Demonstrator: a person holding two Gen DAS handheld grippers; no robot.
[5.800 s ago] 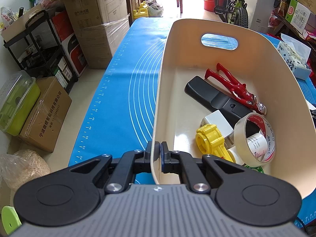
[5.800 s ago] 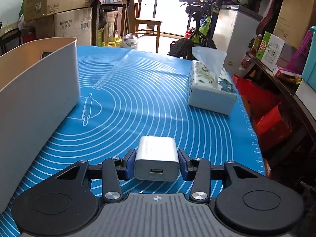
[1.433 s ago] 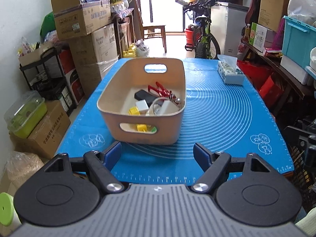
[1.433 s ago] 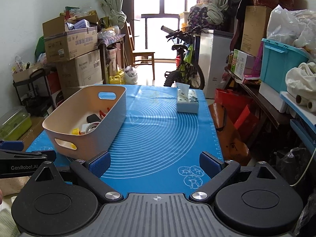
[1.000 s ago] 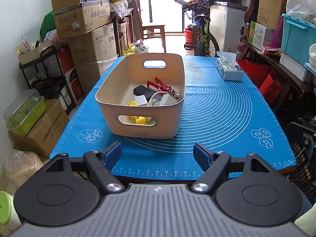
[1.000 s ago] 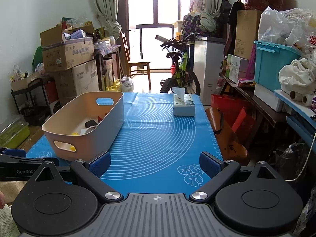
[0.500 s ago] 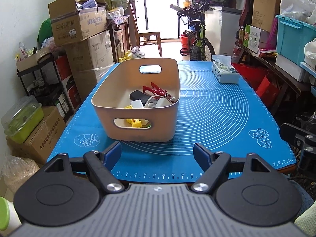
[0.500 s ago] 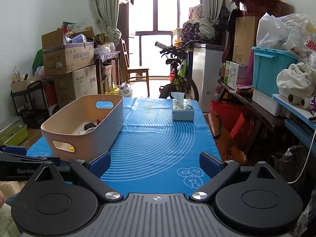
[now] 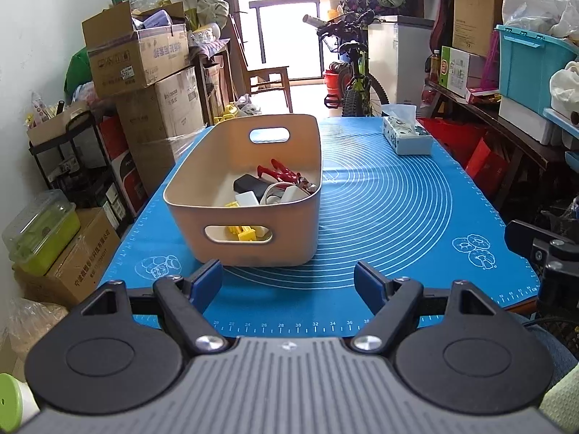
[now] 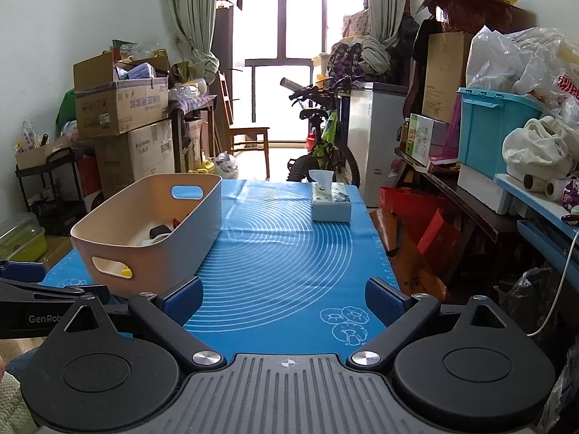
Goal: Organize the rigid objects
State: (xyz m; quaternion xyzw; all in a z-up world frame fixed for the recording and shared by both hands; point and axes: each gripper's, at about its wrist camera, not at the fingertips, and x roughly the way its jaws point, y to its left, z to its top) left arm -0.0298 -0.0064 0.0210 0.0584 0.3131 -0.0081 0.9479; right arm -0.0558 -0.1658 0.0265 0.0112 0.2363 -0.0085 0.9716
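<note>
— Bin [image 9: 253,249]: beige, handle slots at both ends, standing on the blue mat [image 9: 391,217], left of centre.
— Contents?
— Red pliers [image 9: 286,175], black remote [image 9: 249,186], white charger [image 9: 295,195], yellow part [image 9: 244,233] showing through the near slot.
— Elsewhere on the mat?
— Tissue box [image 9: 407,139], far right corner, well apart from the bin.
— Left gripper [image 9: 289,282]?
— Spread wide, nothing between the blue pads, hanging at the near mat edge just short of the bin.
— Right gripper [image 10: 286,302]?
— Likewise wide and empty, above the near right mat, apart from the bin.
</note>
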